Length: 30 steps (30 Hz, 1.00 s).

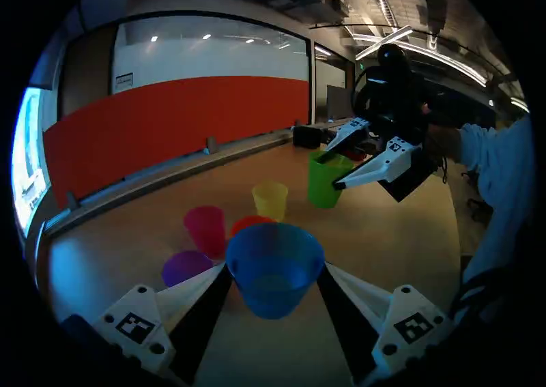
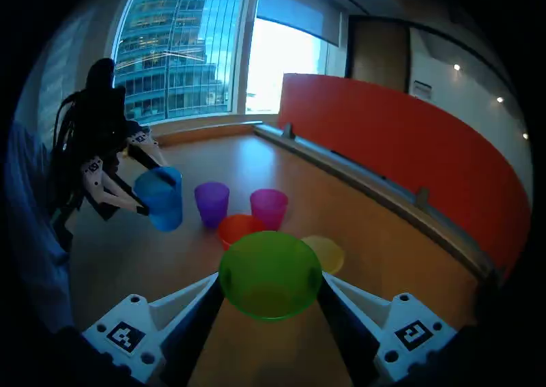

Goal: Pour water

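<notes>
Left tool (image 1: 275,272) clamped on blue cup (image 1: 275,261), right tool (image 2: 270,282) clamped on green cup (image 2: 270,271). Both upright, well apart, green at one o'clock of blue in the left gripper view. Pour not begun. Next: bring rims together, tilt one.

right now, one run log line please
left gripper: shut on blue cup | right gripper: shut on green cup | both upright | purple, pink, orange, yellow cups on table

Pinched between both fingers of the right gripper (image 2: 271,286): a green cup (image 2: 271,271). Just behind the green cup, an orange cup (image 2: 237,227); just right of it, a yellow cup (image 2: 329,252). Farther behind, a pink cup (image 2: 269,207) and a purple cup (image 2: 212,203) side by side. Well left of the green cup, a blue cup (image 2: 164,206) clamped in the left gripper (image 2: 157,190).
</notes>
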Available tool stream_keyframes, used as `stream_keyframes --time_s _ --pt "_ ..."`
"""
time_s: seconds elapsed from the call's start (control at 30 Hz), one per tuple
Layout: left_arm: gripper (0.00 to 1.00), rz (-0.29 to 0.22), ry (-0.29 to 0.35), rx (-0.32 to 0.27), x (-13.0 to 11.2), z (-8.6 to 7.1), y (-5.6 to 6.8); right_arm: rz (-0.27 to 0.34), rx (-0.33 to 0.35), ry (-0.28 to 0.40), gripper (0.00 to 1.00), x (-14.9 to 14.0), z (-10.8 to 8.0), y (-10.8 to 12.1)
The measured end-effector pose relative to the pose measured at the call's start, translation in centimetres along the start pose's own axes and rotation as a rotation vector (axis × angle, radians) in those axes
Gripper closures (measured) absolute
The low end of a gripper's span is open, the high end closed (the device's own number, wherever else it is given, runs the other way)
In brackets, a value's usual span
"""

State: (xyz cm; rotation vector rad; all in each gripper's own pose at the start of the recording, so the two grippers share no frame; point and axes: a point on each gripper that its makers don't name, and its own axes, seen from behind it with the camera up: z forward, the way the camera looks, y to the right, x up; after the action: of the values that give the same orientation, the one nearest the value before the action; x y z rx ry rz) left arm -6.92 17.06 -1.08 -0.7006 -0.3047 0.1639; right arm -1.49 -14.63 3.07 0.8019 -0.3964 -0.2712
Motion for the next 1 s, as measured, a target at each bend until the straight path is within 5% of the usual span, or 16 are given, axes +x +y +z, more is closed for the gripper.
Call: stream_keyframes --time_s 1.0 --pt "0.15 0.026 0.229 0.053 10.3 -3.9 -0.6 0.019 -0.082 0.302 0.08 9.4 -5.3 -1.1"
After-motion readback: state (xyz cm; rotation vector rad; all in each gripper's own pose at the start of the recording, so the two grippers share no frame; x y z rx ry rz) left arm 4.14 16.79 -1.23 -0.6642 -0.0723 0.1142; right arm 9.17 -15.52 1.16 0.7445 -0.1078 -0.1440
